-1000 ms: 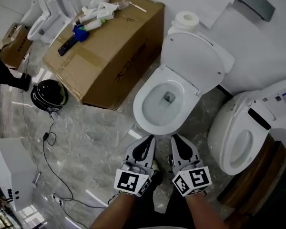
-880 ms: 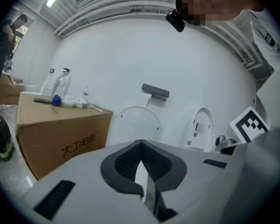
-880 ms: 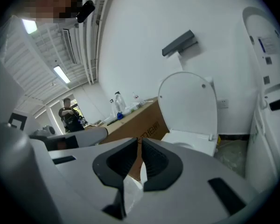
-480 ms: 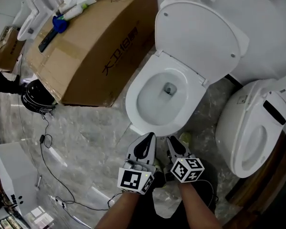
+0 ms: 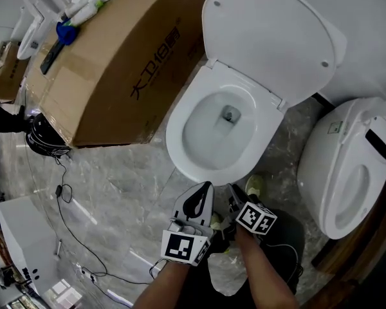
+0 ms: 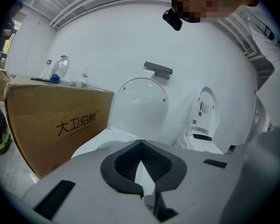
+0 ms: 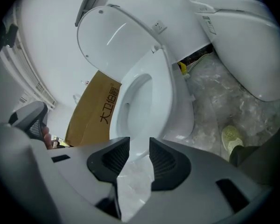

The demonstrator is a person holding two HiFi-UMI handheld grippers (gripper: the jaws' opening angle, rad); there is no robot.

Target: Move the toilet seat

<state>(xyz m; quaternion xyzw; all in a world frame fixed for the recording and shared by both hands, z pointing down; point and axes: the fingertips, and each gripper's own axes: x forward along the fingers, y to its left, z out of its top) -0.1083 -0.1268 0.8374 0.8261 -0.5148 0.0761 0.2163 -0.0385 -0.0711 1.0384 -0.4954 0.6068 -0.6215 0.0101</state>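
Note:
A white toilet stands ahead with its lid (image 5: 270,37) raised against the wall and its seat ring (image 5: 180,131) lying down on the bowl. Both grippers hover just short of the bowl's front rim. My left gripper (image 5: 198,198) is shut, its pads meeting at the tips with nothing between them; in the left gripper view the left gripper (image 6: 141,143) faces the lid (image 6: 140,106). My right gripper (image 5: 235,195) is opening. In the right gripper view the right gripper (image 7: 140,146) has a clear gap between its pads, empty, aimed at the seat ring (image 7: 156,92).
A large cardboard box (image 5: 116,63) with tools (image 5: 64,31) on top stands left of the toilet. A second toilet (image 5: 347,166) stands at the right. A black helmet (image 5: 42,137) and a cable (image 5: 71,205) lie on the marble floor. The person's shoe (image 5: 255,185) is by the bowl.
Both grippers and the head have come closer to the toilet's front rim. The right gripper's jaws have spread apart. The left gripper stays shut.

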